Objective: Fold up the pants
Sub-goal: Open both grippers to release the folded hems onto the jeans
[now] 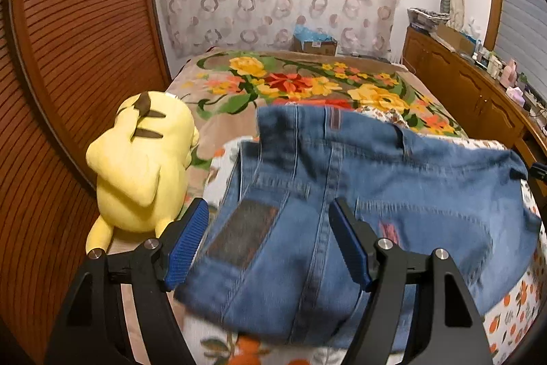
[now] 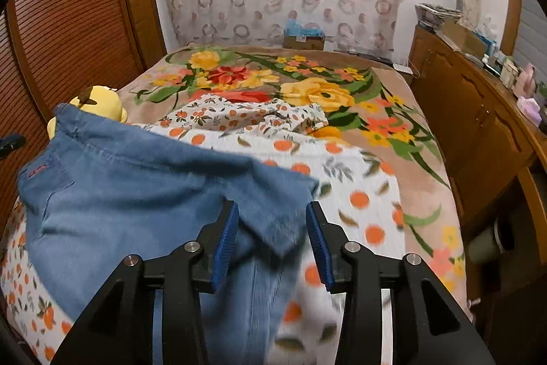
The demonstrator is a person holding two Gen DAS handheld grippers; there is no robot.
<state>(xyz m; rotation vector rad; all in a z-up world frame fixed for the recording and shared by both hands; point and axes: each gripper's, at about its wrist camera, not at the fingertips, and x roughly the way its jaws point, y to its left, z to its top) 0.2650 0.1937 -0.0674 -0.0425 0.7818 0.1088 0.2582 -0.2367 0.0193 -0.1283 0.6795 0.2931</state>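
Blue denim pants (image 1: 393, 180) lie across the white orange-print sheet (image 1: 512, 317) on the bed, waistband toward the far side and back pockets up. My left gripper (image 1: 269, 204) is open just above the seat of the pants. Its blue pads (image 1: 188, 242) stand wide on either side of the centre seam and do not press on the cloth. In the right wrist view the pants (image 2: 136, 187) spread to the left, with a folded corner reaching between the fingers of my right gripper (image 2: 273, 207). That gripper is open, and its pads (image 2: 319, 245) stand clear of the denim.
A yellow plush toy (image 1: 136, 166) sits at the bed's left edge beside a slatted wooden door (image 1: 85, 40). A floral blanket (image 2: 307, 91) covers the far half of the bed. A wooden cabinet (image 2: 478, 125) with clutter on top runs along the right. A cardboard box (image 2: 304, 40) stands at the far end.
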